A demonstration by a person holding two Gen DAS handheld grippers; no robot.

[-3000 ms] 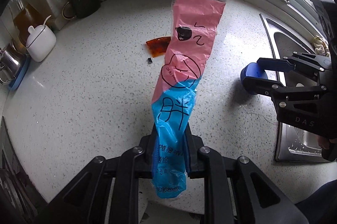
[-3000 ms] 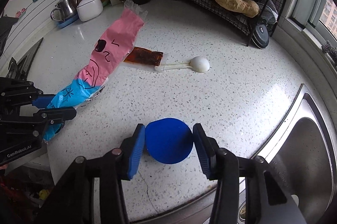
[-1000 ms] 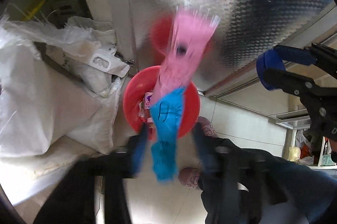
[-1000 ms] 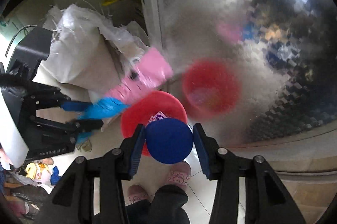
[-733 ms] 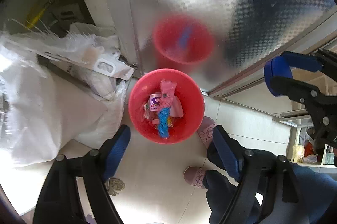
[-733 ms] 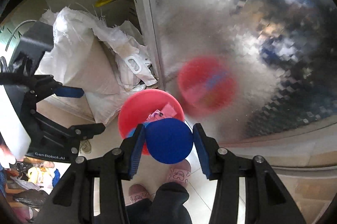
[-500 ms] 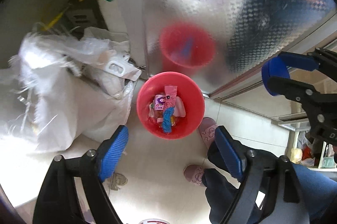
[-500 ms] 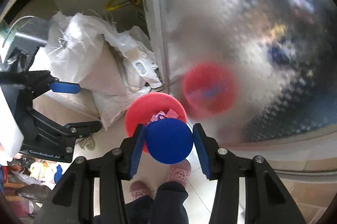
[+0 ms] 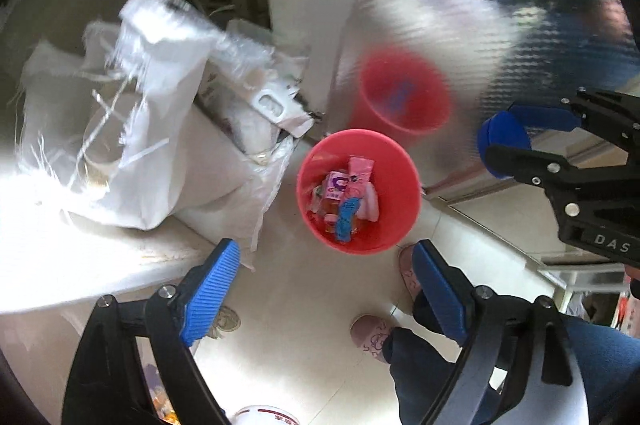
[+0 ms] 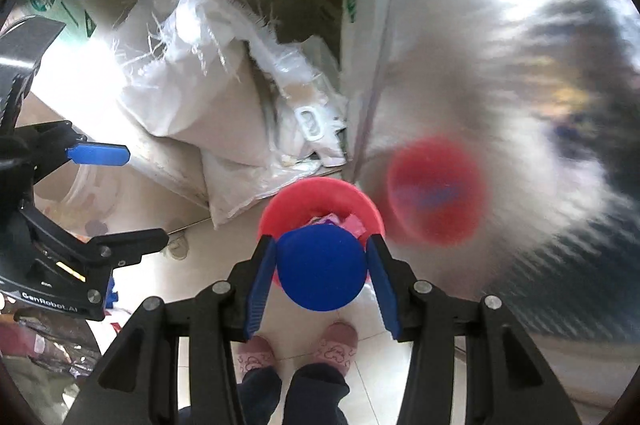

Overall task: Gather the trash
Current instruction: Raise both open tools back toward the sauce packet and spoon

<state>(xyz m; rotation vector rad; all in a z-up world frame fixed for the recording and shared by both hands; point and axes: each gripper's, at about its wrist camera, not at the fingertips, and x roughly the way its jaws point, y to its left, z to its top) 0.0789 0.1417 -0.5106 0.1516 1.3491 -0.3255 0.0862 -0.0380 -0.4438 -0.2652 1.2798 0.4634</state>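
Observation:
A red trash bin (image 9: 400,185) stands on the tiled floor below both grippers. The pink and blue wrapper (image 9: 349,203) lies inside it among other scraps. My left gripper (image 9: 326,289) is open and empty, above and just short of the bin. My right gripper (image 10: 321,269) is shut on a round blue lid (image 10: 322,269), held over the near side of the bin (image 10: 296,195). In the left wrist view the right gripper (image 9: 520,141) and lid (image 9: 503,141) are at the right.
White woven sacks (image 9: 132,129) are piled left of the bin against a white post (image 9: 304,5). A shiny metal cabinet door (image 9: 480,5) behind the bin reflects it. The person's slippered feet (image 10: 296,349) stand near the bin.
The left gripper let the wrapper drop into the bin and now stands wide open. Both grippers shifted slightly; the right still holds the blue lid.

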